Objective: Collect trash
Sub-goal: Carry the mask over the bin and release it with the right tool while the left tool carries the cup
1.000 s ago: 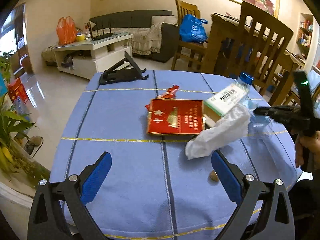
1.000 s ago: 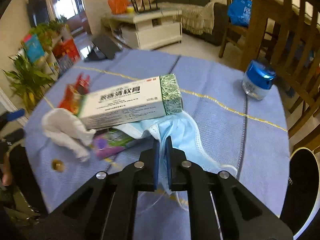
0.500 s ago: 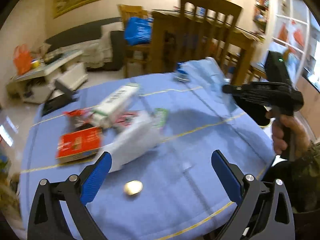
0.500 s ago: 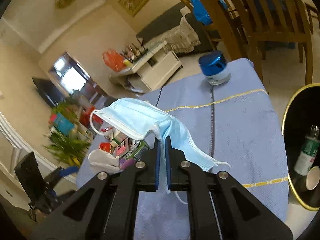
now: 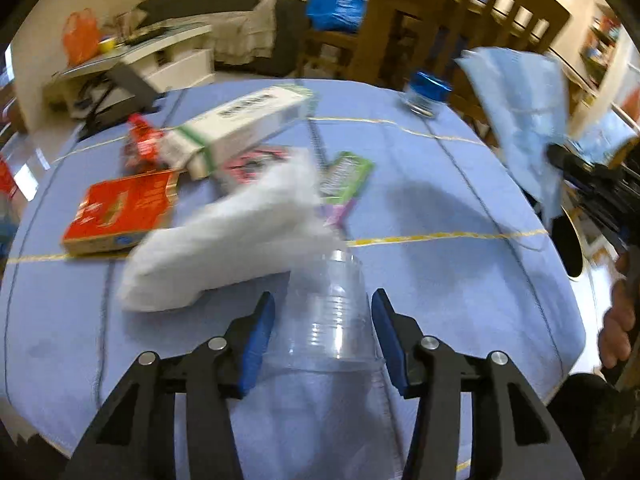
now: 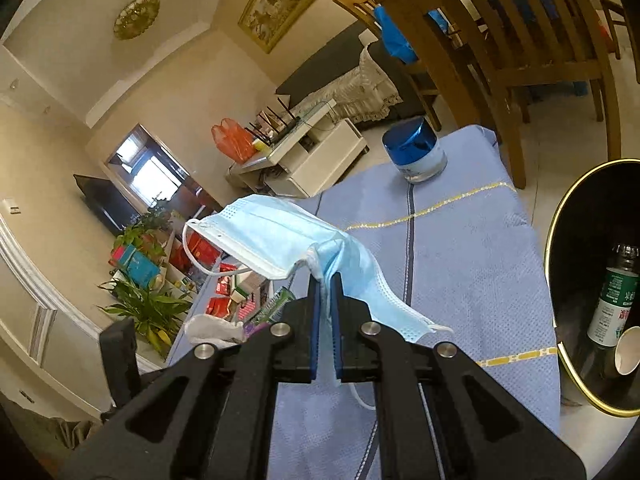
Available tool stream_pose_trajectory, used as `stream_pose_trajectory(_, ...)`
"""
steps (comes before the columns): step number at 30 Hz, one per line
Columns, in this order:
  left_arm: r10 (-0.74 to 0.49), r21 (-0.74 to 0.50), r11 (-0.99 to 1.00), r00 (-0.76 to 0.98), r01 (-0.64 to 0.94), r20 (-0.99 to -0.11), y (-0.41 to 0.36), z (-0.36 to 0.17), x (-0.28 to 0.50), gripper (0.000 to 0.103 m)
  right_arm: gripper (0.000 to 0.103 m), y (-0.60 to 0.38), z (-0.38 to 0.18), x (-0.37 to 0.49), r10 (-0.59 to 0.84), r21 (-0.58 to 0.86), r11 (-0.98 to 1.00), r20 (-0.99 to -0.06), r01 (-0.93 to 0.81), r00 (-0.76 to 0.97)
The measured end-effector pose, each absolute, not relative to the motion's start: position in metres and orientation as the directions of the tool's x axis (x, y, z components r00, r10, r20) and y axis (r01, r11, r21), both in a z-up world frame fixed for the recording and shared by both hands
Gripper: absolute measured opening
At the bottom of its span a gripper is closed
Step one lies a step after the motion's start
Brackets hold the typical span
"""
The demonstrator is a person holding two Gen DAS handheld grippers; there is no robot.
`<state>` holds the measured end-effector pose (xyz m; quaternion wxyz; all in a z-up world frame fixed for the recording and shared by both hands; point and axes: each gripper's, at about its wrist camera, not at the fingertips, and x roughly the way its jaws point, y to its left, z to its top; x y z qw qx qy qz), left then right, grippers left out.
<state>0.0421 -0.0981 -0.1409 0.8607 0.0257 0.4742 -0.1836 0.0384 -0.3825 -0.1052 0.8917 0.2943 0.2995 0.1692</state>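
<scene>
My right gripper [image 6: 325, 292] is shut on a light blue face mask [image 6: 280, 240] and holds it up above the blue tablecloth [image 6: 460, 264]; the mask also shows in the left wrist view [image 5: 524, 120]. My left gripper [image 5: 323, 320] is around a clear plastic cup [image 5: 330, 312] lying on the cloth, its blue pads close on either side. Just beyond it lie a white crumpled tissue [image 5: 224, 236], a red box [image 5: 120, 208], a white and green box [image 5: 244, 124] and a green wrapper [image 5: 344, 180].
A black bin with a gold rim [image 6: 560, 264] stands at the right of the table and holds a bottle [image 6: 612, 304] and a paper cup. A blue-lidded jar [image 6: 414, 152] stands at the far table edge. Wooden chairs [image 6: 520, 40] stand behind.
My left gripper has moved in low over the table and closed from wide open to around the clear cup. My right gripper has carried the mask a little further toward the bin.
</scene>
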Motion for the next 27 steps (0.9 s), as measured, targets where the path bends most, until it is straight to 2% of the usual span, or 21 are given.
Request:
stream_pose_trajectory(6, -0.290, -0.147, 0.940, 0.491, 0.309, -0.821, -0.082, -0.136, 0.040, 0.048, 0.006, -0.389, -0.098, 0.030, 0.471, 0.636, 0.759, -0.391, -0.138, 0.790)
stream_pose_trajectory(14, -0.453, -0.233, 0.873, 0.535, 0.427, -0.713, -0.085, -0.085, 0.013, 0.048, 0.006, -0.403, -0.104, 0.026, 0.419, 0.649, 0.758, -0.406, -0.066, 0.812)
stream_pose_trajectory(18, -0.486, -0.178, 0.844, 0.579, 0.506, -0.655, -0.101, -0.055, 0.005, 0.048, 0.006, -0.421, -0.102, 0.018, 0.354, 0.645, 0.764, -0.401, -0.014, 0.845)
stream_pose_trajectory(22, -0.502, -0.108, 0.812, 0.591, 0.574, -0.631, -0.143, -0.038, 0.009, 0.048, 0.006, -0.454, -0.099, 0.006, 0.083, 0.514, 0.830, -0.498, 0.217, 0.863)
stream_pose_trajectory(27, -0.527, -0.074, 0.764, 0.553, 0.641, -0.645, -0.193, -0.041, 0.008, 0.048, 0.006, -0.495, -0.090, -0.019, -0.190, 0.395, 0.813, -0.514, 0.427, 0.837)
